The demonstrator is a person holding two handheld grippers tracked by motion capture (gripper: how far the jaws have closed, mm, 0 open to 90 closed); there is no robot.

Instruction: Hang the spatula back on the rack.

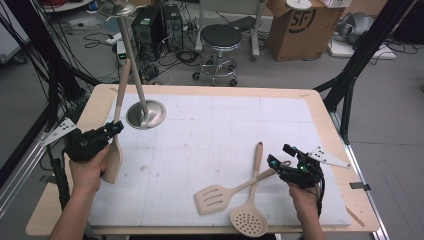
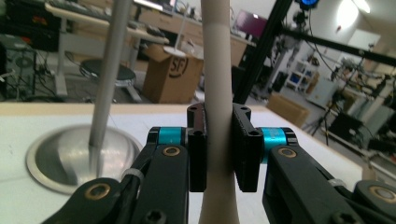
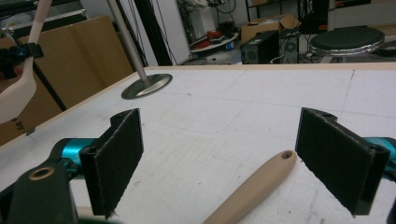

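Holding a beige spatula (image 1: 114, 150) by its handle, the left gripper (image 1: 107, 131) has its jaws narrowed tight on the shaft, and the left gripper view shows the pads pressed on either side of it. The spatula stands upright with its blade down, off the white table mat (image 1: 210, 125), just beside the metal rack stand (image 1: 145, 114) with its round base and slanted pole. My reading is that it is on its way to be hung on that stand, so the pick-up is done and the hanging is left. Two more utensils lie on the mat: a slotted turner (image 1: 220, 196) and a perforated spoon (image 1: 249, 215), crossed over each other. The right gripper (image 1: 280, 162) rests with jaws wide apart around the turner handle's end (image 3: 261, 184), not gripping it yet
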